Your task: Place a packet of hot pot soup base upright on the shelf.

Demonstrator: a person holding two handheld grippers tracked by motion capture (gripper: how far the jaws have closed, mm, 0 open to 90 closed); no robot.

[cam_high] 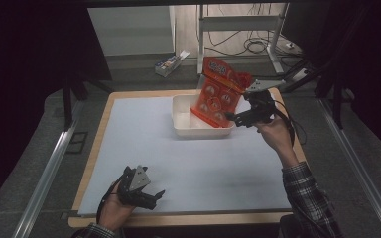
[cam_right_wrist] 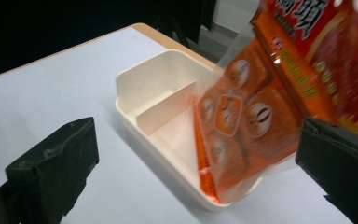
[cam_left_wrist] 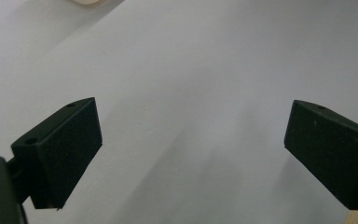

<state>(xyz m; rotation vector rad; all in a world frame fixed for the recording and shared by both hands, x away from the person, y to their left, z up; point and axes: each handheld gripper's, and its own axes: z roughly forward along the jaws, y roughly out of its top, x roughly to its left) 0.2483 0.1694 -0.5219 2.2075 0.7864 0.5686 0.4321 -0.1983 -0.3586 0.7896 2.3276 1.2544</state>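
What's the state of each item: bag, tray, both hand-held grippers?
Orange snack bag: tilted, lower end inside the tray, upper part sticking out above it.
White divided tray: upright on the table, near compartment bare.
Right hand-held gripper: jaws wide open beside the bag; contact with the bag unclear.
Left hand-held gripper: open, holding nothing, low over the white table cover.
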